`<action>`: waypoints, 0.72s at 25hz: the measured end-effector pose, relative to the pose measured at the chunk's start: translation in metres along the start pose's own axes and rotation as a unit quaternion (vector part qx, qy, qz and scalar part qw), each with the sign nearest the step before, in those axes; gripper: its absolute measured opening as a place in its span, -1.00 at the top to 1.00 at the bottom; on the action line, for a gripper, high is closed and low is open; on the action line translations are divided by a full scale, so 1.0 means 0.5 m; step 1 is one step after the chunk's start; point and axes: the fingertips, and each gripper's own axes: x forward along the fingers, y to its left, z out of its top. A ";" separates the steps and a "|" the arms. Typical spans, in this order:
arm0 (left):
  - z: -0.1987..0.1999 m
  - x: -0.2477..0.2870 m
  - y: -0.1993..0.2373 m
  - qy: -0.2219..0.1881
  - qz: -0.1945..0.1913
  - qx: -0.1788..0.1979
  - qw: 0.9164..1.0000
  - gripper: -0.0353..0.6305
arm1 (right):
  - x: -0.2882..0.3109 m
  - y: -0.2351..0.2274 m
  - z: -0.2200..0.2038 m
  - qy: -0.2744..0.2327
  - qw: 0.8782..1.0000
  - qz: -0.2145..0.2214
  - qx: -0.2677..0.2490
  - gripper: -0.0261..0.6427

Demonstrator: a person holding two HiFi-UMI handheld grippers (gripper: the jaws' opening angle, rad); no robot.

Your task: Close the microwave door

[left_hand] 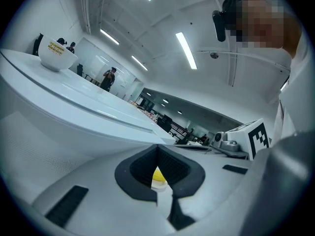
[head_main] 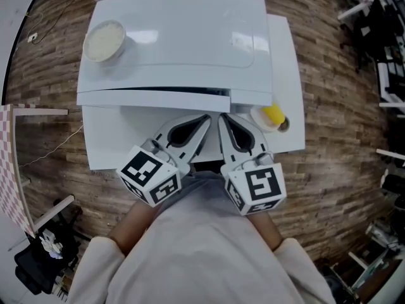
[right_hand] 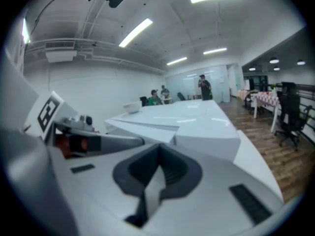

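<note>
A white microwave (head_main: 177, 37) stands on a white table (head_main: 107, 147), seen from above. Its door (head_main: 152, 97) faces me, with a thin dark gap along its top edge that widens toward the right. My left gripper (head_main: 204, 119) and right gripper (head_main: 224, 118) are side by side just in front of the door, tips pointing at it without touching. Both are shut with nothing between their jaws. In the left gripper view the left gripper (left_hand: 157, 149) sits under the microwave's front edge (left_hand: 98, 117). The right gripper (right_hand: 158, 149) points along the microwave's side (right_hand: 206, 141).
A white bowl (head_main: 104, 40) rests on the microwave's top left corner. A small cup with something yellow in it (head_main: 272, 115) stands on the table right of the grippers. Wooden floor surrounds the table, with office chairs (head_main: 389, 75) at right and a pink checkered frame (head_main: 9, 163) at left.
</note>
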 end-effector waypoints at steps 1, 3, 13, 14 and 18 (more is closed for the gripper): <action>0.001 0.001 0.001 0.000 0.001 0.000 1.000 0.85 | 0.001 -0.002 -0.003 0.002 1.000 -0.001 0.001 0.85; 0.002 0.002 0.004 0.000 0.003 -0.001 1.000 0.85 | 0.003 -0.004 -0.003 0.002 1.000 0.000 0.006 0.85; -0.001 0.004 0.014 0.004 0.013 -0.003 1.000 0.85 | 0.011 -0.011 0.003 -0.004 1.000 0.001 0.016 0.86; 0.000 0.005 0.015 0.004 0.013 -0.003 1.000 0.85 | 0.012 -0.012 0.003 -0.004 1.000 0.001 0.017 0.86; -0.002 0.007 0.017 0.002 0.014 -0.004 1.000 0.85 | 0.016 -0.013 0.004 -0.005 1.000 0.004 0.016 0.85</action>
